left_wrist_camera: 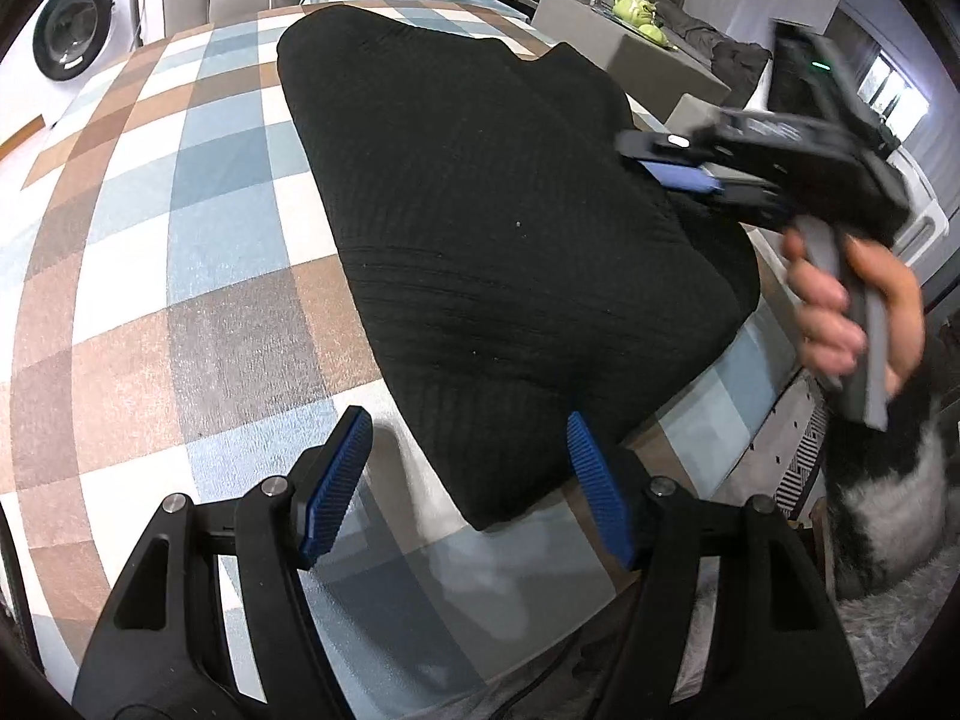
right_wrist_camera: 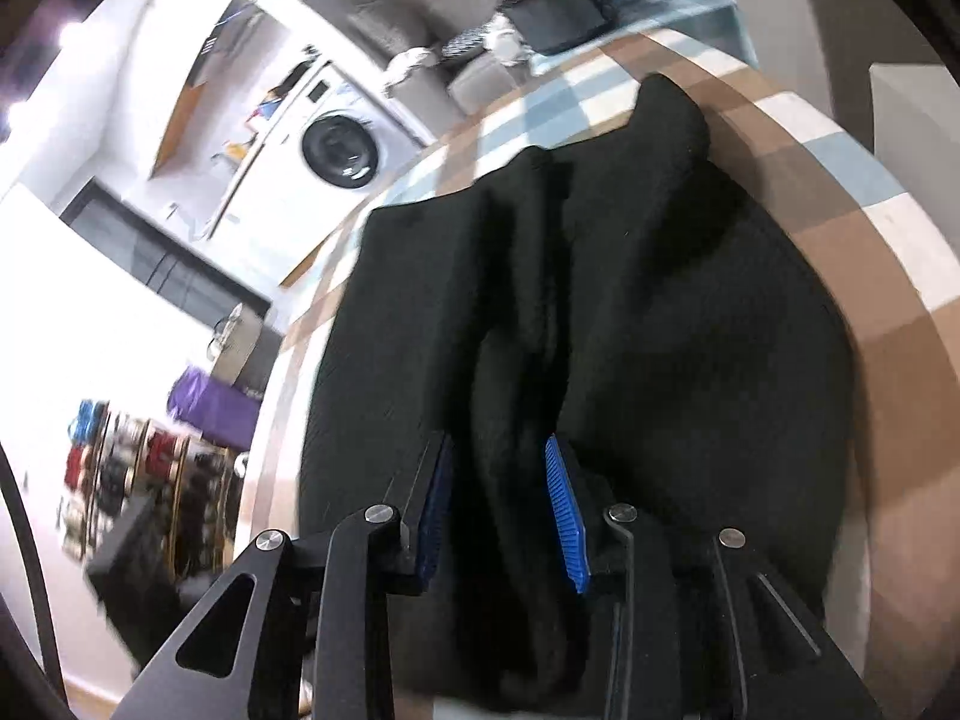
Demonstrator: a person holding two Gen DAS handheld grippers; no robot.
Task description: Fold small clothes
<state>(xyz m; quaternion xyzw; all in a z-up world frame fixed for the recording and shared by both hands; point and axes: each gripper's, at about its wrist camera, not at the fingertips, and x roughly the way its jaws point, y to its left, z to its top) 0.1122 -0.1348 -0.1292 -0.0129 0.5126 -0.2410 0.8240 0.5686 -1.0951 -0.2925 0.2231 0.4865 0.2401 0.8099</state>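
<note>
The left gripper, jaws apart and empty, hovers beside a black ribbed garment folded on the checked tablecloth; the right gripper gapes unclamped over its ridge.

The left wrist view is aimed steeply down along the left tongs from the worktop's near edge. The right wrist view is held close over the black garment, facing leftward. The garment, checked cloth and washing machine are shared.
</note>
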